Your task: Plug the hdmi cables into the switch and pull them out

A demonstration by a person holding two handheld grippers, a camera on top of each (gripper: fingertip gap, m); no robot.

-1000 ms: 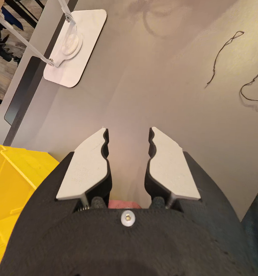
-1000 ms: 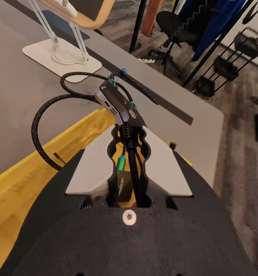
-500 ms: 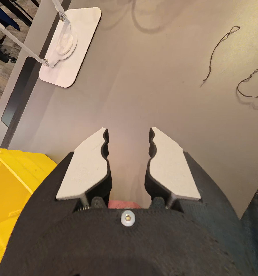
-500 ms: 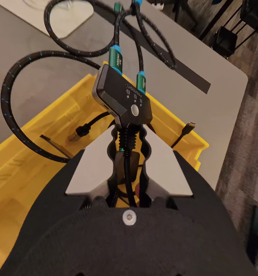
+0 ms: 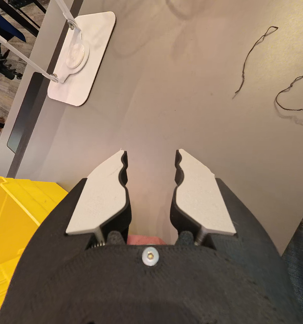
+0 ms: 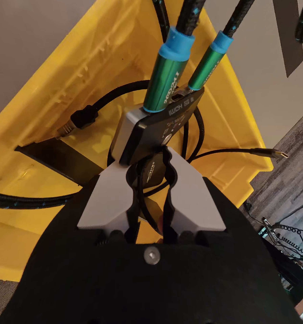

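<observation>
My right gripper (image 6: 147, 156) is shut on the near end of the black and silver HDMI switch (image 6: 147, 129), where its own cable leaves it, and holds it tilted above the yellow bin (image 6: 77, 70). Two green HDMI plugs with blue collars sit in the switch's far side, a thick one (image 6: 163, 78) on the left and a thinner one (image 6: 206, 68) on the right. Their black braided cables rise out of the top of the view. My left gripper (image 5: 151, 154) is open and empty above the bare grey table (image 5: 164, 105).
The bin holds a loose black cable with a metal plug (image 6: 82, 119), a small black box (image 6: 152, 173) and a thin USB-C lead (image 6: 270, 154) over its right rim. The bin's corner (image 5: 15, 210) shows beside my left gripper. A white stand base (image 5: 80, 57) and two thin wires (image 5: 252, 57) lie on the table. Across from one pair of fingers to the other is roughly 55 centimetres.
My right gripper has tipped down over the yellow bin with the switch in it, and the plugs and cables now fill the upper view. My left gripper has barely moved.
</observation>
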